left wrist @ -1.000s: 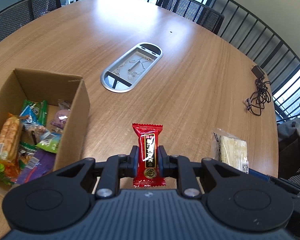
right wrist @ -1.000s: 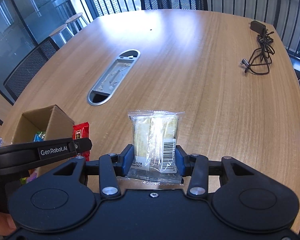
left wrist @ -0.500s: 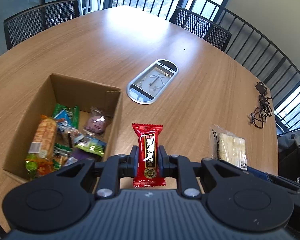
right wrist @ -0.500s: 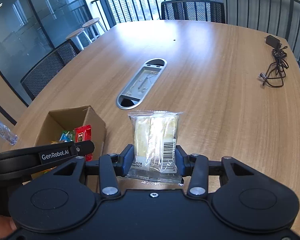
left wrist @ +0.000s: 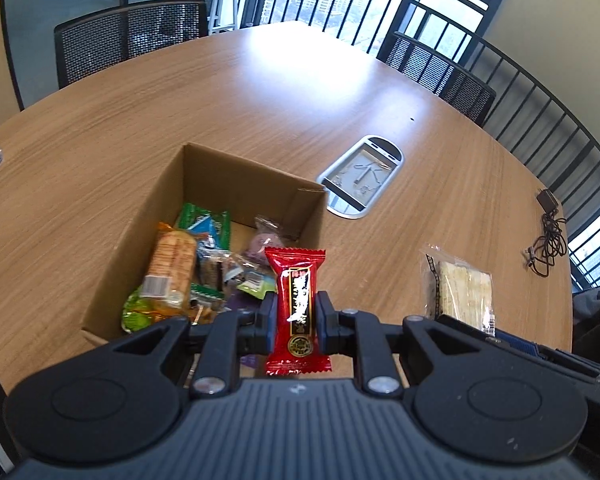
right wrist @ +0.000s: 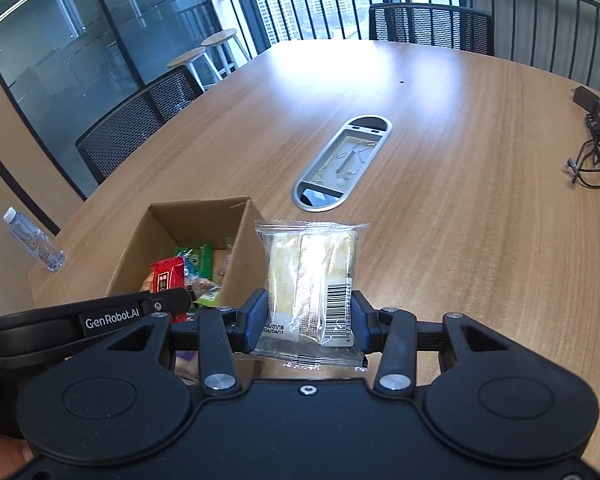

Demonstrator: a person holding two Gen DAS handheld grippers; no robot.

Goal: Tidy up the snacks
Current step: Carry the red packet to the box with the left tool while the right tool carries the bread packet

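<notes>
Red bar (left wrist: 296, 312) upright, pinched in the left gripper (left wrist: 296, 322) – jaws nearly closed on its sides, hanging over the box's (left wrist: 236, 176) near right corner. Clear cake pack (right wrist: 312, 280) clamped in the right gripper (right wrist: 310, 320), jaws partly open around it, just right of the box – above the table (right wrist: 460, 240). Snacks (left wrist: 172, 264) already inside.

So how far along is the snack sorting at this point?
Done: several packets already lie in the cardboard box.
In hand: the left gripper is shut on a red snack bar held above the box; the right gripper is shut on a clear-wrapped cake, beside the box.
Left: dropping both in. No other loose snacks show on the table.
</notes>
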